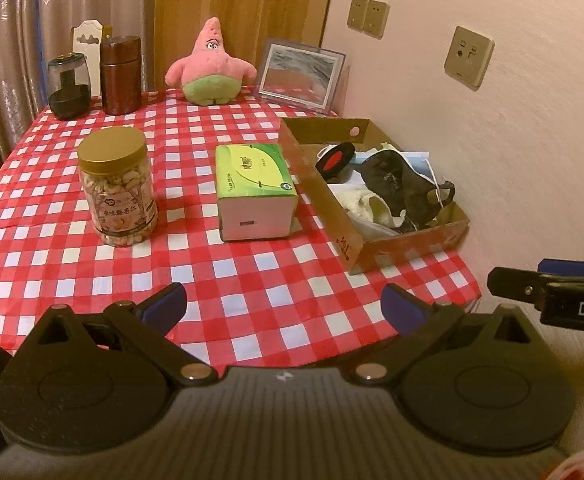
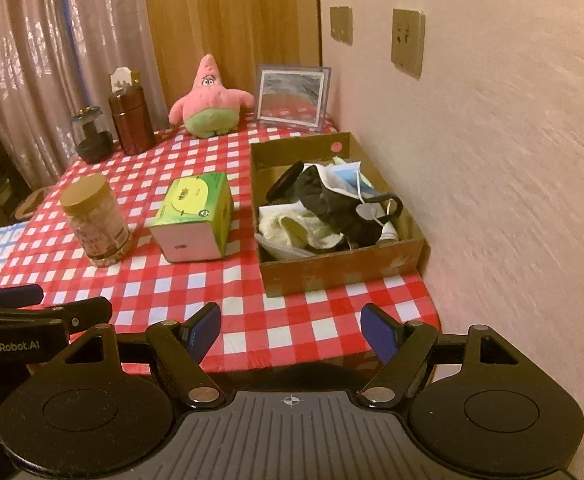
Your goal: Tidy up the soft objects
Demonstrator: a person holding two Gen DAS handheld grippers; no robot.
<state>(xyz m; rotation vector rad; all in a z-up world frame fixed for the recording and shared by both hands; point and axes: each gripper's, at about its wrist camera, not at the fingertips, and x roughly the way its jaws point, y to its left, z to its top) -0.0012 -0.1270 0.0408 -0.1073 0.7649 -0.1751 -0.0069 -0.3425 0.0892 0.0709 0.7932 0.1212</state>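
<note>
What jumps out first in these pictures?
The pink star plush sits at the table's far edge, by the framed picture. A cardboard box heaped with soft things stands along the wall. Both grippers, left and right, hover open at the near edge.

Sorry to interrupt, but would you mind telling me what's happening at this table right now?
A person holds two grippers at the near edge of the checkered table. The left gripper and right gripper are both open and empty. The cardboard box by the wall already holds soft items, including a black mask. The pink plush star sits at the far end, untouched.
</note>
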